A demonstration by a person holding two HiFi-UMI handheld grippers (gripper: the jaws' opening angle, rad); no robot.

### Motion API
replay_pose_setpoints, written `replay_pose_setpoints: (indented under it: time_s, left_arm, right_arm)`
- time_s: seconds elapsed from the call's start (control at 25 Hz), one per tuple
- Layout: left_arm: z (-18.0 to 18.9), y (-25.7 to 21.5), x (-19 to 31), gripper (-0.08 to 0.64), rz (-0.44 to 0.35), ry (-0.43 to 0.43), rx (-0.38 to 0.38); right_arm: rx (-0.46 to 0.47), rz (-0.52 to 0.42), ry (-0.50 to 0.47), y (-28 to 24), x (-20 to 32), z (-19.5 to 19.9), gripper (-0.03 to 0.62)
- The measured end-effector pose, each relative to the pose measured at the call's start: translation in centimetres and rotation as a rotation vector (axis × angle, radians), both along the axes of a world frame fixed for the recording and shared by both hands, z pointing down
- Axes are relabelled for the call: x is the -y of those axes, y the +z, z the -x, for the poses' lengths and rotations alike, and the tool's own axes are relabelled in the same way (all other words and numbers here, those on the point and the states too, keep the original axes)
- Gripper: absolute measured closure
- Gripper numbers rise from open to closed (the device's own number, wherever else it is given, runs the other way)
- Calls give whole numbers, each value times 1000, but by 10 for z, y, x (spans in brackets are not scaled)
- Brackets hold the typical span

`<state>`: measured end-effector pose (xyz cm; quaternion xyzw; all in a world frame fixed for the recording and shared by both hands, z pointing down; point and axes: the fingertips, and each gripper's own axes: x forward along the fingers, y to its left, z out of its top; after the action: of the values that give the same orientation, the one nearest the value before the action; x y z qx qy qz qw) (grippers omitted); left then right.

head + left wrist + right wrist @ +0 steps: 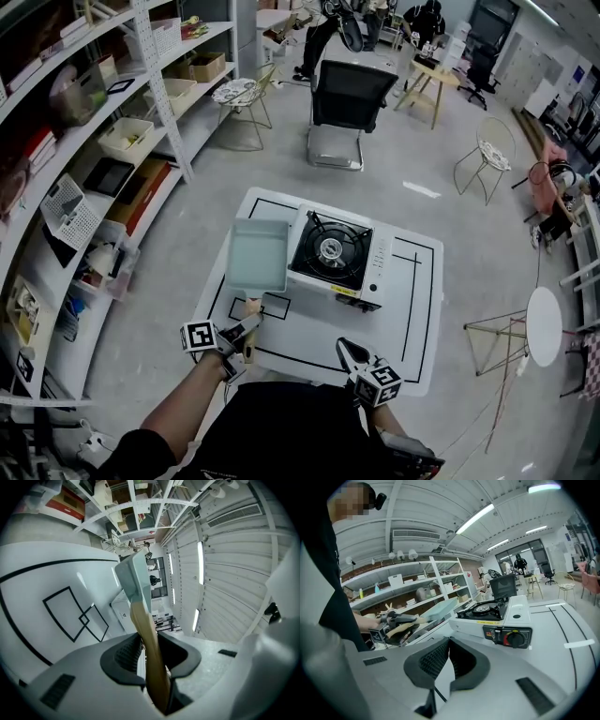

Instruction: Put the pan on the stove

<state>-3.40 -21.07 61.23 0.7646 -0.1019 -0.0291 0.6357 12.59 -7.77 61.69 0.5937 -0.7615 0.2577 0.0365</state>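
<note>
A square pale-teal pan with a wooden handle hangs over the left part of the white table, just left of the portable gas stove. My left gripper is shut on the handle's end. In the left gripper view the handle runs between the pads of the left gripper up to the pan. My right gripper hovers at the table's front edge, shut and holding nothing. The right gripper view shows the right gripper, the stove and the pan beside it.
Black rectangles are marked on the table, one small one under the pan's handle. Shelving runs along the left. A black chair stands beyond the table, and a round white side table at the right.
</note>
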Motion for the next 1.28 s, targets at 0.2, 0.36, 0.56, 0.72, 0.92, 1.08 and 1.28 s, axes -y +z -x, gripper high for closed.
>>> replay_pose_setpoints:
  time_s: [0.2, 0.36, 0.56, 0.72, 0.92, 1.08, 1.28]
  left_arm:
    - [-26, -13, -6, 448, -2, 37, -46]
    - [-42, -11, -7, 446, 2, 52, -20]
    - [-65, -16, -11, 445, 2, 97, -32]
    - [-84, -13, -14, 445, 14, 139, -3]
    - [-118, -17, -25, 445, 20, 192, -55]
    - [-133, -11, -23, 445, 11, 219, -31]
    - [-149, -10, -22, 443, 16, 258, -34]
  right_arm:
    - [9, -6, 16, -2, -4, -13, 566]
    - [5, 4, 22, 1, -9, -27, 566]
    - [10, 11, 35, 3, -14, -38, 566]
    - [15, 14, 60, 3, -21, -47, 566]
    - [24, 15, 97, 8, -38, -64, 566]
    - [30, 18, 124, 11, -45, -74, 566]
    - [41, 15, 162, 10, -50, -84, 566]
